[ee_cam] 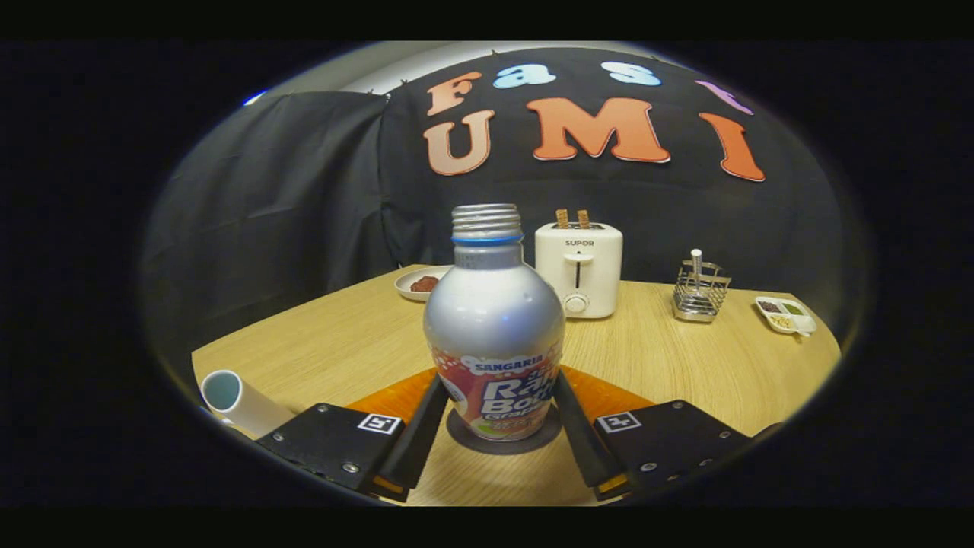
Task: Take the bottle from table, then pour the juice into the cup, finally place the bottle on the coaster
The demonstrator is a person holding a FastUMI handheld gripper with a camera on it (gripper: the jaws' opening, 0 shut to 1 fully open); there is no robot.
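In the gripper view, the bottle (493,327) stands upright between the two fingers of the gripper (494,434). Its base rests on a dark round coaster (464,434), which lies on an orange mat (609,396) on the wooden bench (685,365). The jaws are closed around the lower, labelled part of the bottle, and both fingers seem to press on its sides, one on each side.

My judgement is that the task is near its end: the bottle is already on the coaster, so what is left is probably only to open the jaws and pull back. But I cannot confirm the pouring, because the cup (232,399), which is just beside the left finger, shows only its rim and part of its wall, and its inside is not readable.

The bottle is of silver metal with a round shoulder, a threaded neck with no cap, and a thin blue ring under the thread. A coloured label wraps its lower half. If liquid remains inside, I cannot tell.

Beyond the bottle stand a white toaster (578,268), a small plate (421,283), a wire holder (698,291) and a divided dish (785,313).
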